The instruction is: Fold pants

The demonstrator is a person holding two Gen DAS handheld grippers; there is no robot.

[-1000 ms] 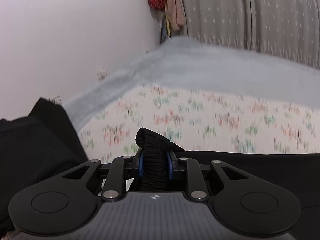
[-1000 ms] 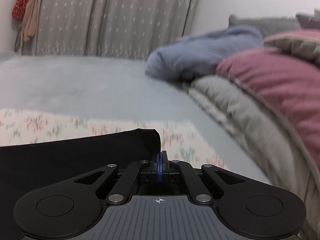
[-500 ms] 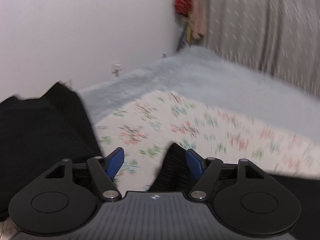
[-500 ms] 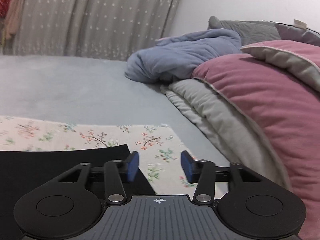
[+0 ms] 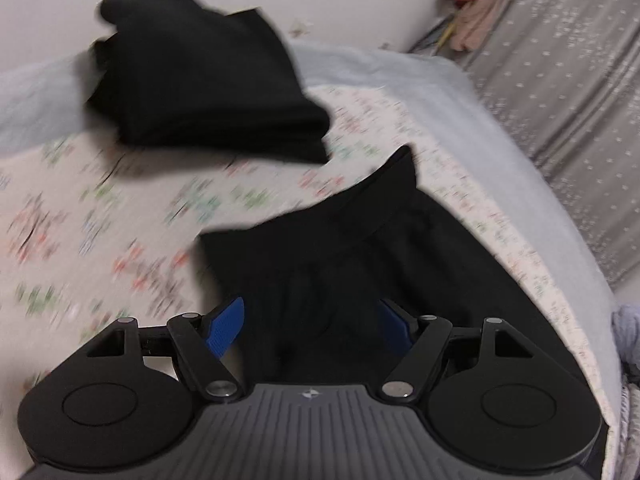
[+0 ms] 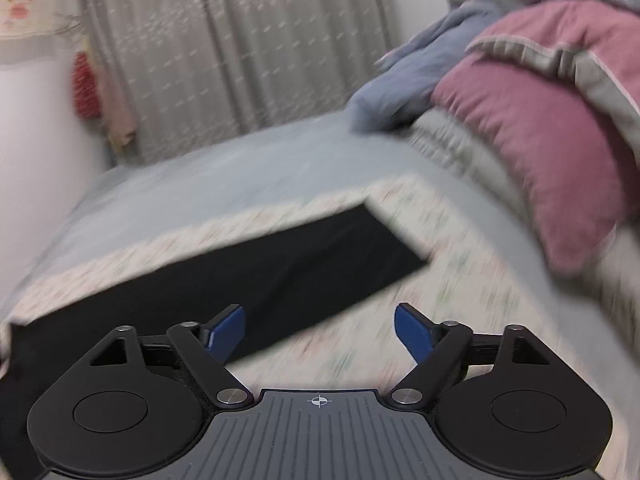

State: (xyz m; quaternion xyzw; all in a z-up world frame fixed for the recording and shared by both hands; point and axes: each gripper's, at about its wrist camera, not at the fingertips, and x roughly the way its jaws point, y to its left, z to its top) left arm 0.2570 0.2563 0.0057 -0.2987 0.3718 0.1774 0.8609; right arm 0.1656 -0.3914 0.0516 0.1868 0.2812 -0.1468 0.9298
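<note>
With jaws opening and gripping nothing, the left gripper [image 5: 310,322] hovers over the black pants [image 5: 360,248] spread on the flowered sheet [image 5: 100,216], the right gripper [image 6: 320,330] beside their leg end, and a folded black pile [image 5: 200,76] lies farther back.

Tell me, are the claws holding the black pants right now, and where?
No. The left claw and right claw are both opening, their pads clear of the black pants, which lie on the flowered cloth.
</note>
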